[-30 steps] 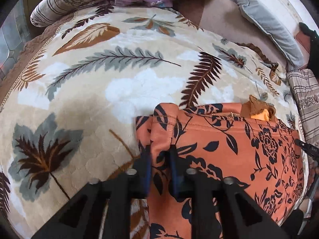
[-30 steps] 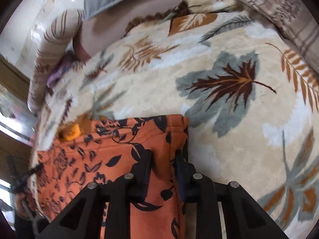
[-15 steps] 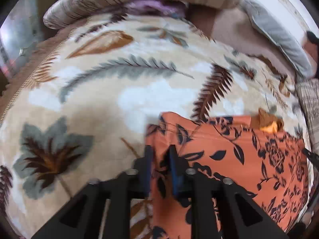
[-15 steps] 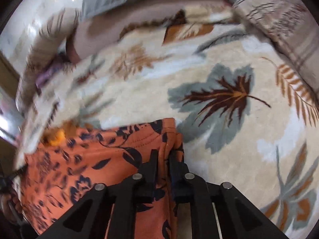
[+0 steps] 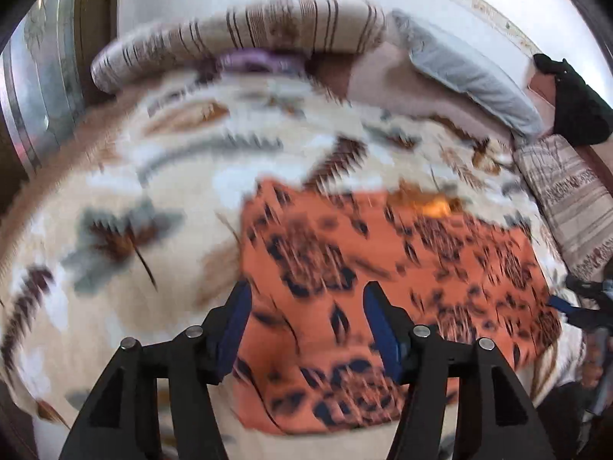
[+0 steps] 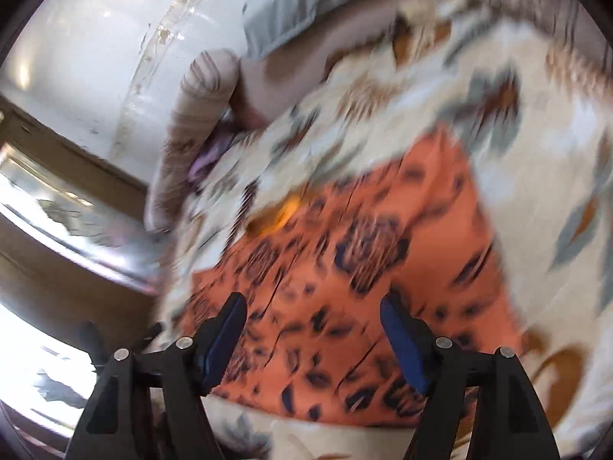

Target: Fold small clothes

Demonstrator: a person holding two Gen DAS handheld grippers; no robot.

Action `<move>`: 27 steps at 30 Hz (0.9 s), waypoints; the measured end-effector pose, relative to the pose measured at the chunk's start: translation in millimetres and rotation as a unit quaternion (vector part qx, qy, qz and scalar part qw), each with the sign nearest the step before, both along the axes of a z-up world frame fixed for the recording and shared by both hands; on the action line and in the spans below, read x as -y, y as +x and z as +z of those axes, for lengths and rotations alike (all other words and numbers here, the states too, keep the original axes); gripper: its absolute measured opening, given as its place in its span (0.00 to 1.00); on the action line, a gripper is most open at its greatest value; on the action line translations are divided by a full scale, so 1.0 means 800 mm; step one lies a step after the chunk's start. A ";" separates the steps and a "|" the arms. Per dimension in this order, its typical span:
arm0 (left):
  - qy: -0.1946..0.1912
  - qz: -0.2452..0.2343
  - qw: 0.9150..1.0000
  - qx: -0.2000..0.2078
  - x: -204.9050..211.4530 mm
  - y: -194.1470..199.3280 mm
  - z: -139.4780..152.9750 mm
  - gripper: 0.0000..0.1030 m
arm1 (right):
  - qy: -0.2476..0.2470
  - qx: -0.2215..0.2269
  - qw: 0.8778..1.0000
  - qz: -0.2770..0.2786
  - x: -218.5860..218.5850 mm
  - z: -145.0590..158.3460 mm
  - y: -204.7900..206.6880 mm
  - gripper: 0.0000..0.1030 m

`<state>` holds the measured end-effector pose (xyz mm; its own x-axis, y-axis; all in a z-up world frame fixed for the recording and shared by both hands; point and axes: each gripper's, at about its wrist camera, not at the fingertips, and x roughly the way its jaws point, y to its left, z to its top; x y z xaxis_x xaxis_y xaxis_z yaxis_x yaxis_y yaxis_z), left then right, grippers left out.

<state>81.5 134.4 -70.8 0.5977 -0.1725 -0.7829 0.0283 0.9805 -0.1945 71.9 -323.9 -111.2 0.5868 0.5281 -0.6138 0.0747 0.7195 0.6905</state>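
An orange garment with a dark floral print lies flat on the leaf-patterned blanket; it also shows in the right wrist view. A small yellow-orange bit shows at its far edge. My left gripper is open and empty, raised over the garment's near left part. My right gripper is open and empty above the garment's near edge. Both views are motion-blurred.
Striped bolster pillows and a grey pillow line the bed's far side. A striped cushion lies at the right. A white wall and a wooden frame stand beyond the bed.
Both grippers were shut on the garment's corners; now both have opened, let go and pulled back and up. The garment lies folded over on the blanket.
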 end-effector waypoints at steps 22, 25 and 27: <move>0.060 0.034 0.996 -0.049 -0.019 -0.015 -0.030 0.61 | -0.031 0.011 0.999 -0.042 -0.007 0.024 -0.031 0.78; 0.050 0.014 0.998 -0.018 -0.010 0.007 -0.003 0.61 | -0.018 0.007 0.999 -0.028 -0.019 0.020 -0.012 0.78; 0.065 0.006 0.998 -0.013 -0.004 0.036 0.002 0.61 | -0.012 0.002 1.000 -0.015 -0.025 0.019 0.002 0.78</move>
<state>110.2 137.5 -69.2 0.5776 -0.0620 -0.8139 0.0131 0.9977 -0.0668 73.8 -304.3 -96.1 0.6054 0.4951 -0.6232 0.0936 0.7332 0.6735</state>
